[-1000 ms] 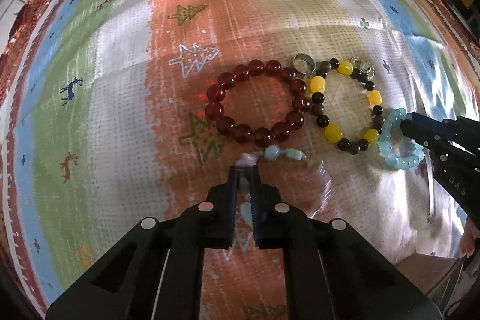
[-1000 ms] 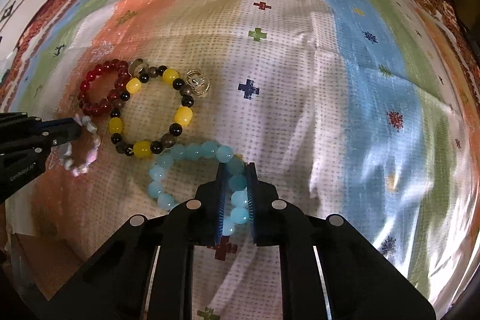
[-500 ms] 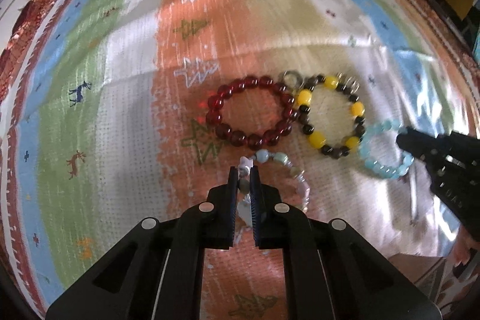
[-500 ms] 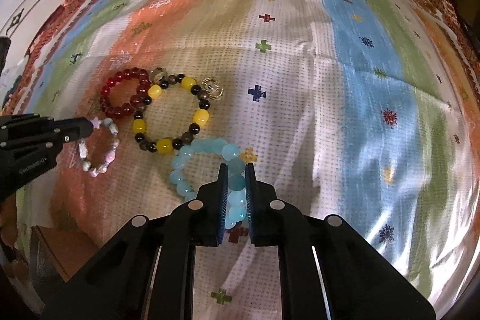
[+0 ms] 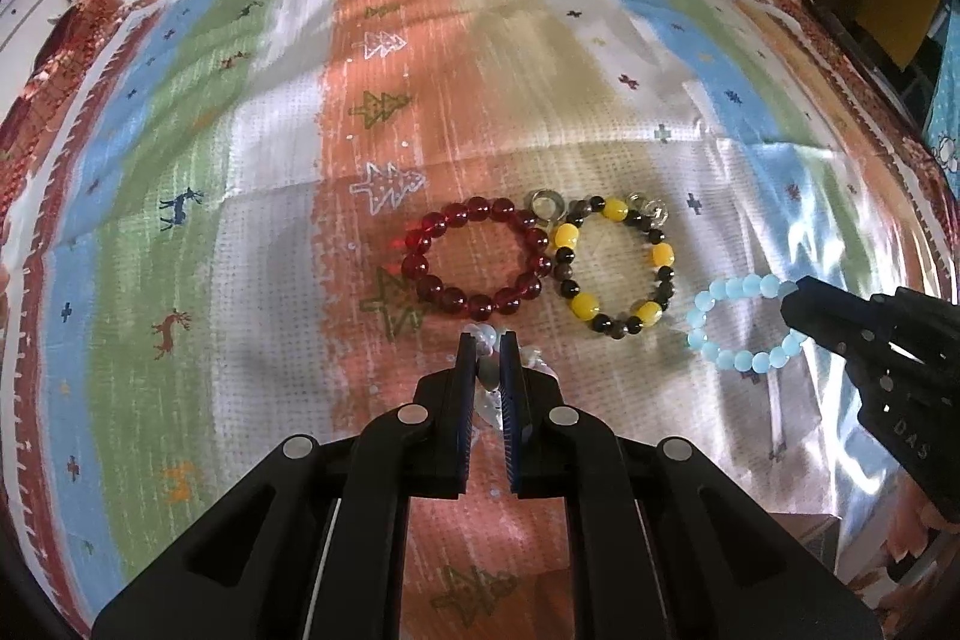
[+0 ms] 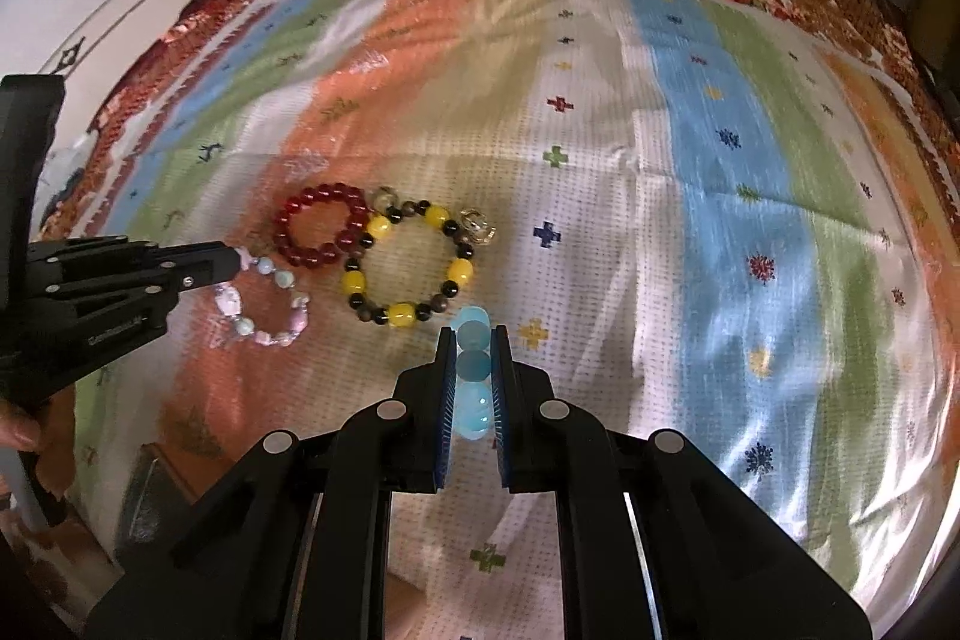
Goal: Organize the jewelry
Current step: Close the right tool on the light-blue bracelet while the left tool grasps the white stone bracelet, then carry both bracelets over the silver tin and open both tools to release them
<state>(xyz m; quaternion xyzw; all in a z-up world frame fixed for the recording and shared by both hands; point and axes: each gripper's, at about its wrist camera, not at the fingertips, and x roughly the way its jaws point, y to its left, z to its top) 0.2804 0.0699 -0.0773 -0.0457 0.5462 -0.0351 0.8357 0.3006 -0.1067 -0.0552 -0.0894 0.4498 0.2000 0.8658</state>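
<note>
My left gripper (image 5: 486, 340) is shut on a pale pink and aqua bead bracelet (image 6: 264, 307) and holds it above the cloth; in the left wrist view only a few of its beads (image 5: 487, 340) show between the fingers. My right gripper (image 6: 473, 334) is shut on a light blue bead bracelet (image 5: 744, 322), whose beads (image 6: 473, 370) fill the gap between the pads. A dark red bead bracelet (image 5: 480, 253) and a yellow and black bead bracelet (image 5: 615, 265) lie side by side on the cloth, ahead of both grippers.
A silver ring (image 5: 545, 205) and a clear charm (image 5: 651, 208) lie at the far side of the yellow and black bracelet. The striped patterned cloth (image 5: 240, 220) covers the whole surface. A brown edge (image 6: 162, 478) shows at the near left.
Both grippers have pulled back and up with their bracelets. The pink and the blue bracelet now hang lifted, further from the two bracelets left on the cloth.
</note>
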